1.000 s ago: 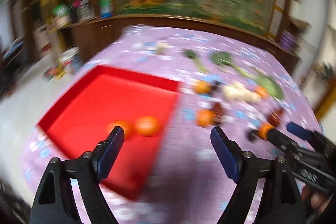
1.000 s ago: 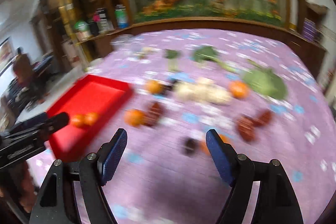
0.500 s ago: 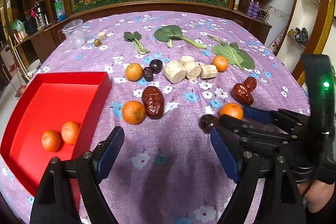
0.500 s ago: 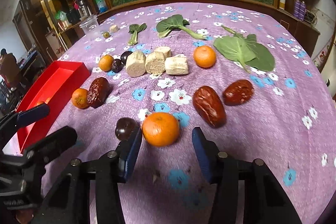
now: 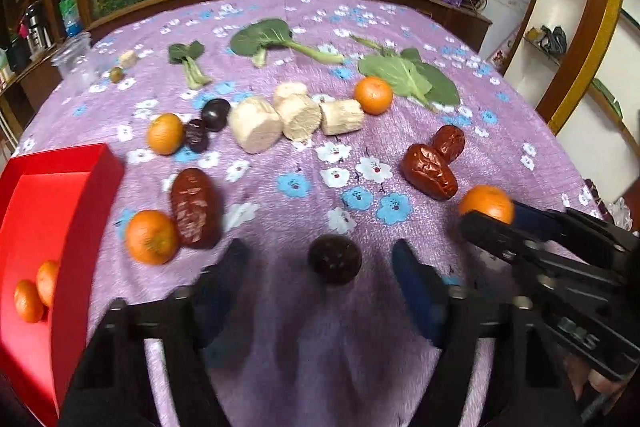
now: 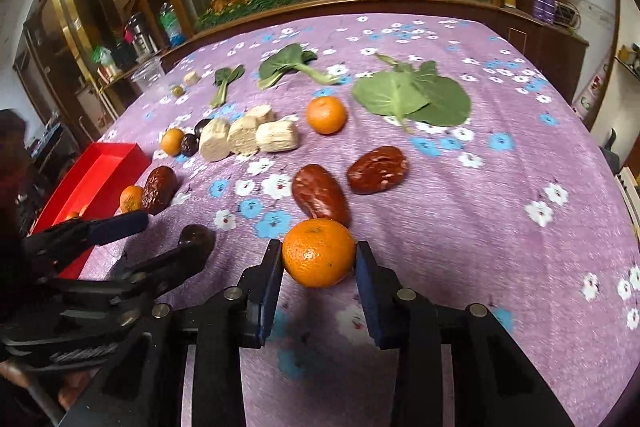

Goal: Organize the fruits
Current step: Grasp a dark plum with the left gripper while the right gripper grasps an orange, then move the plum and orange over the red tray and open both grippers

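Tray (image 5: pixel 60 187) oranges (image 5: pixel 34 291) visible (left view only).

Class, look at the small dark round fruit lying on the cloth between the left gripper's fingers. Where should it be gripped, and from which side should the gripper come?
Grip the dark round fruit across its widest middle, coming down from above and from the near edge. It is round and lies alone on the cloth, so both sides are free. The left gripper already straddles it, its jaws closing.
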`<state>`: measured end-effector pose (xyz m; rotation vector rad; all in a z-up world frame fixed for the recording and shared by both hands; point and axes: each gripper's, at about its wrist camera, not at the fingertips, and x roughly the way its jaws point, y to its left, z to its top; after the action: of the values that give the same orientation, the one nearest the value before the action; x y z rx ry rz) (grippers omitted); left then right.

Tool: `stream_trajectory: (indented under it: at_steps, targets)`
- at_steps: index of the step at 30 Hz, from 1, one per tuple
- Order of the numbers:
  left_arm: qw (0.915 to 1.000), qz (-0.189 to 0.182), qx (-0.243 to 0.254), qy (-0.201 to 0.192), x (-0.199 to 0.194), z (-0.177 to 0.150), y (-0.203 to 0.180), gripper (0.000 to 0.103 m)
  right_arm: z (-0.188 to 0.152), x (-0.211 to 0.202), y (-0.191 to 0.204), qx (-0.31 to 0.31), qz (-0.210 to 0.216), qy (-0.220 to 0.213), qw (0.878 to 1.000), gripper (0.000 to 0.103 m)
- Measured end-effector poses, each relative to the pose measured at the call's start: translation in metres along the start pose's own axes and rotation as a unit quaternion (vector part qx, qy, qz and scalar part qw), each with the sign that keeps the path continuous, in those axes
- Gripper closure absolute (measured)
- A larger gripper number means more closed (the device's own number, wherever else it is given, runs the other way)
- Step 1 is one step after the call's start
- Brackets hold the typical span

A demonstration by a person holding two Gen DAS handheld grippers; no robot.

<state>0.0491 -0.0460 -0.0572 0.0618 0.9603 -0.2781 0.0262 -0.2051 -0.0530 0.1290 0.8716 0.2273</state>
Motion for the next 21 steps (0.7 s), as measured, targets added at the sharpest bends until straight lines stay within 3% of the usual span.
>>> stream_trajectory:
  at_steps: [1,5,15,21]
  targets:
    - [0.9999,0.006,0.001,0.011,0.005,0.000,-0.001,0.060,-0.001,-0.002,-0.002,0.003,0.000,-0.002,1.000,0.064]
    - [0.9999,-0.007,0.012,0.004,-0.003,0.000,-0.007,0.079,-0.003,-0.007,-0.003,0.005,0.002,-0.006,1.000,0.064]
    - [0.9990,-0.020,-0.029,-0.028,-0.046,-0.025,0.023,0.080,-0.010,-0.016,0.026,-0.017,0.020,-0.010,1.000,0.064]
    - [0.9956,0.027,-0.066,-0.060,-0.081,-0.042,0.056,0.080,-0.013,-0.019,0.062,-0.045,0.038,-0.009,0.998,0.064]
